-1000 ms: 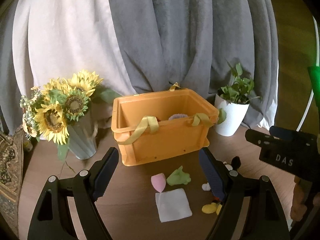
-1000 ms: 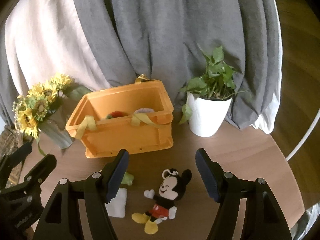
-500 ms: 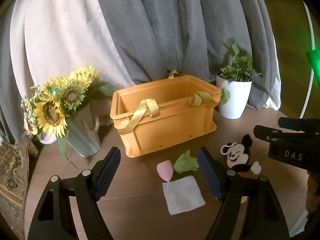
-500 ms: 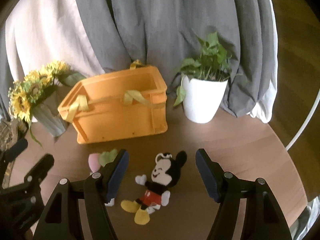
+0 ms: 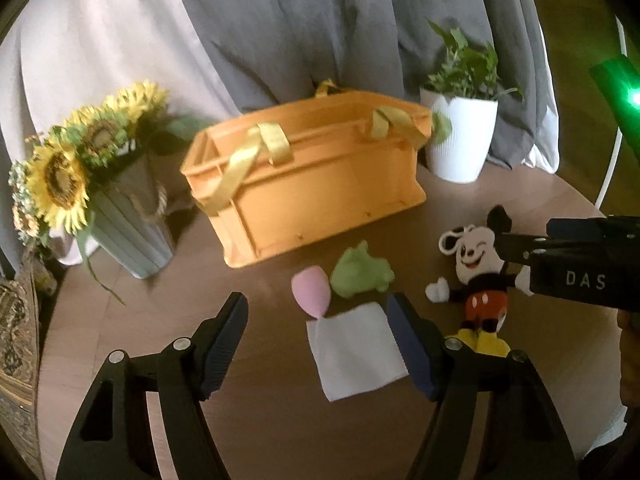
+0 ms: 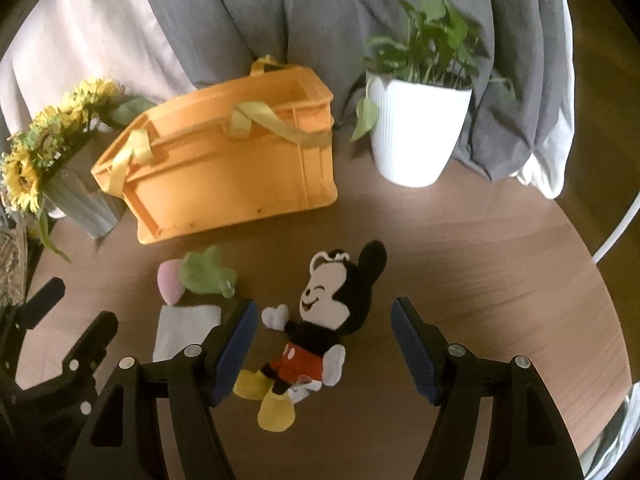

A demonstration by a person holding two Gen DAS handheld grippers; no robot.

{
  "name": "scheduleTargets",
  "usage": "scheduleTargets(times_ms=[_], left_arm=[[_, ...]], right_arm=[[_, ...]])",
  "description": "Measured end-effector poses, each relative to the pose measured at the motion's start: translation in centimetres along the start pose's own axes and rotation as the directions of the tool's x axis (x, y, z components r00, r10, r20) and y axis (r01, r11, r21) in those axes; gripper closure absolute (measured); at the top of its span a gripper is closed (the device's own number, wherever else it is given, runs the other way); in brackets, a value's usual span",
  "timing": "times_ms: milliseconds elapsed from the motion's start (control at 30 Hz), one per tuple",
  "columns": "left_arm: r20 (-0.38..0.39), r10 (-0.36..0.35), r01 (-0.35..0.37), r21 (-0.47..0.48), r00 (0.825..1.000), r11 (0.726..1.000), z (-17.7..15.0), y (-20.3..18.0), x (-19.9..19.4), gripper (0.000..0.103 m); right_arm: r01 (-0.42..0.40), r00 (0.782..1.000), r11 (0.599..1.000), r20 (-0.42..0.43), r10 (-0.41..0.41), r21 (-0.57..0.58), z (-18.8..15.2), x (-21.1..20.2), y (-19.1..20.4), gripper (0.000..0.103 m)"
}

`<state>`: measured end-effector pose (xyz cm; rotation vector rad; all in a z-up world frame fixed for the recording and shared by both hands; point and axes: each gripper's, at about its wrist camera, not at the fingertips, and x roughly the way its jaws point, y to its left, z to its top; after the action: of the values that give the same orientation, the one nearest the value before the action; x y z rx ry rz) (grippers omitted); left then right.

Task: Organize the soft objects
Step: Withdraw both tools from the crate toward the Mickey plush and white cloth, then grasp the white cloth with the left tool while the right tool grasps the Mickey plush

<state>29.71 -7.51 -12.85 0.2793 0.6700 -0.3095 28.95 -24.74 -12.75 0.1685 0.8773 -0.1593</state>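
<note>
Nearest, the right gripper (image 6: 322, 334) hangs with fingers spread wide above the black-and-red mouse plush toy (image 6: 320, 316) lying face-up on the brown wooden table (image 6: 480, 280), a light, squashy thing probably best pinched across its torso, while the left gripper (image 5: 318, 340) is likewise spread near the white folded cloth (image 5: 354, 350), and farther back stands the orange plastic crate (image 6: 228, 164).

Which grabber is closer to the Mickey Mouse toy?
Right. The right gripper is open with the Mickey plush lying between its fingers; the left gripper is open over the white cloth beside it.

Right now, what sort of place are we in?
Probably a home living space: a round wooden table against draped curtains, dressed with a sunflower vase and a potted plant.
</note>
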Motion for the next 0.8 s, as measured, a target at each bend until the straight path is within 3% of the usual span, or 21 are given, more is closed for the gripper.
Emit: scheduleTargets(times_ms=[400, 800], left_arm=[[-0.119, -0.053, 0.053, -0.001, 0.991, 0.999, -1.2, -0.4, 3.8, 0.038], [-0.24, -0.125, 0.119, -0.038, 0.963, 0.992, -2.5, -0.3, 7.5, 0.044]], right_arm=[[-0.01, 0.989, 1.0, -0.144, 0.014, 0.027, -0.6, 4.1, -0.4, 0.033], [-0.022, 0.968, 1.0, -0.25, 0.024, 0.012, -0.8, 7.4, 0.1, 0.033]])
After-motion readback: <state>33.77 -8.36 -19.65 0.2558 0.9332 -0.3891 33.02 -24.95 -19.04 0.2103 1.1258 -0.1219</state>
